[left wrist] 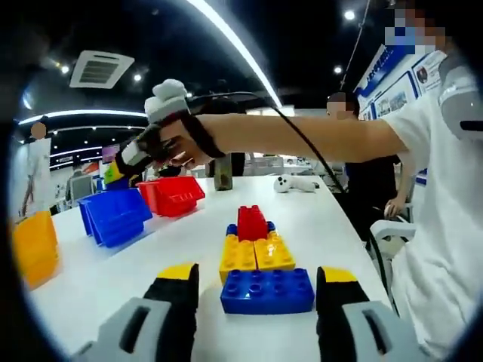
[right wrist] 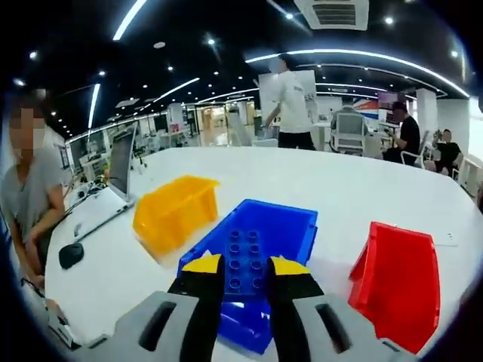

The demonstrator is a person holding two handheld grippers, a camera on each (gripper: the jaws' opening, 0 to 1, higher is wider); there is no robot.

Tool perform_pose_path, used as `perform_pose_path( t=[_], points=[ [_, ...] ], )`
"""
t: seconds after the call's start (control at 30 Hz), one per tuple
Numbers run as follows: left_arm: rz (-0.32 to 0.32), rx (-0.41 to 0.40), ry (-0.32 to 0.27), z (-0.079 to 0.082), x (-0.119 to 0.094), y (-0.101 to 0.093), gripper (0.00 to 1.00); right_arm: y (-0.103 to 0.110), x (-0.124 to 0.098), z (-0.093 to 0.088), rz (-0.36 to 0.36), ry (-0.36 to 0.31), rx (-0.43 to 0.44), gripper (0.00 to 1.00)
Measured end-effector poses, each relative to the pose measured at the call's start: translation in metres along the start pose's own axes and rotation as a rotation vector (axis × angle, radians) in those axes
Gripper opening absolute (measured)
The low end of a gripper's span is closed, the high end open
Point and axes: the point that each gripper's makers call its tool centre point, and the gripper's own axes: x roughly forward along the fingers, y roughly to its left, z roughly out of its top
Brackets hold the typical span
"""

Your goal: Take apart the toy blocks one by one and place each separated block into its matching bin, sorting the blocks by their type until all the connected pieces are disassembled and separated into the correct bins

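Right now my left gripper (left wrist: 256, 290) has its fingers spread wide and released, with the stack of joined blocks (left wrist: 261, 260) lying on the tabletop (left wrist: 324, 219) just ahead of them. Nearest the fingertips is a blue block (left wrist: 267, 290), sitting between the two fingers but touching neither; beyond it are two yellow blocks (left wrist: 256, 253) side by side, and a red block (left wrist: 252, 222) farthest out. Off to the left of the fingers I see a yellow bin (left wrist: 34, 249), a blue bin (left wrist: 115, 216) and a red bin (left wrist: 173, 194), with the person's other hand (left wrist: 162, 139) reaching over them.

Moving to my right gripper (right wrist: 245, 275), the fingers are clenched on a single blue block (right wrist: 243, 264), held by its long sides. It hangs over the blue bin (right wrist: 279, 226), which lies straight ahead of the fingertips; the yellow bin (right wrist: 175, 211) is left of them and the red bin (right wrist: 396, 283) is right.

I judge these blocks to be light, rigid plastic with smooth, somewhat slick sides. The studs grip firmly, so I would pinch a block across its flat side walls, low down, and brace the rest of the stack while prying upward.
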Motion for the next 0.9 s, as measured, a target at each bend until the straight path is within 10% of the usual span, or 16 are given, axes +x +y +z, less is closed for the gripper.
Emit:
perform_pose_path(
  t=[0.17, 0.57, 0.9],
  points=[
    [0.0, 0.003, 0.007, -0.002, 0.0, 0.002, 0.63, 0.005, -0.005, 0.01, 0.043, -0.075, -0.054, 0.56],
    [0.004, 0.002, 0.021, -0.004, 0.003, -0.001, 0.63, 0.016, -0.077, 0.042, 0.145, -0.253, -0.031, 0.47],
    [-0.004, -0.002, 0.036, -0.006, 0.004, -0.002, 0.62, 0.039, -0.179, 0.022, 0.232, -0.381, -0.061, 0.47]
  ],
)
